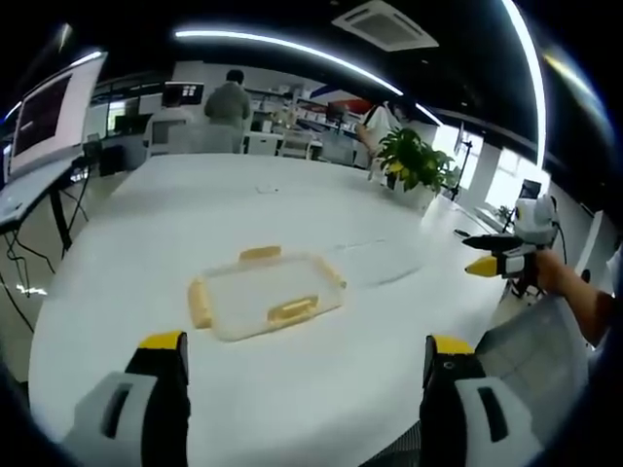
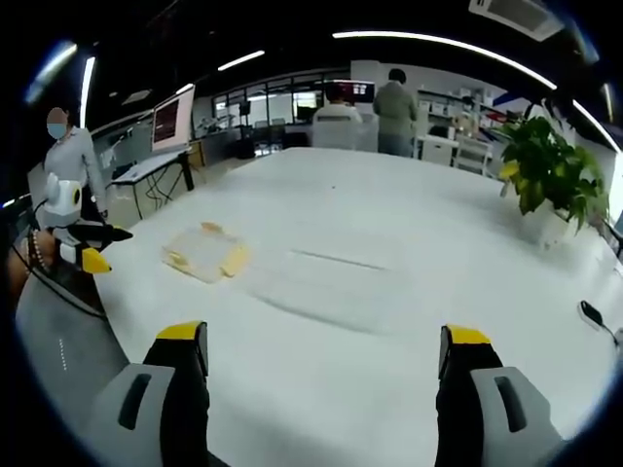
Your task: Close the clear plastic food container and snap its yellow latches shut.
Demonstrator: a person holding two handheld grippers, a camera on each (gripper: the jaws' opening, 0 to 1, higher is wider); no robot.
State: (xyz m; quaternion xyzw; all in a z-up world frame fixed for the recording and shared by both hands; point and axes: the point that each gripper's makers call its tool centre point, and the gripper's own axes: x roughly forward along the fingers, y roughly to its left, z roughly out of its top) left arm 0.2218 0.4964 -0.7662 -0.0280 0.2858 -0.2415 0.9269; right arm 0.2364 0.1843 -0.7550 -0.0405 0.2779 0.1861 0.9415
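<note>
Left gripper (image 1: 307, 389), jaws open, faces the container (image 1: 265, 295) straight ahead near the desk (image 1: 292, 195) edge; right gripper (image 2: 326, 389), open too, sits farther off.

Bright, even indoor light from long ceiling strips (image 1: 282, 44) arcing from 10 to 2 o'clock in the left gripper view, and a similar strip (image 2: 443, 41) at 1 o'clock in the right gripper view. Strong daylight blown out at the windows (image 1: 506, 175) near 3 o'clock. White table (image 1: 195, 214) washed pale, with soft, faint shadows. Heavy fisheye bending toward the edges. Slightly soft overall; container (image 1: 265, 295) low in contrast, paler still in the right gripper view (image 2: 204, 255).
</note>
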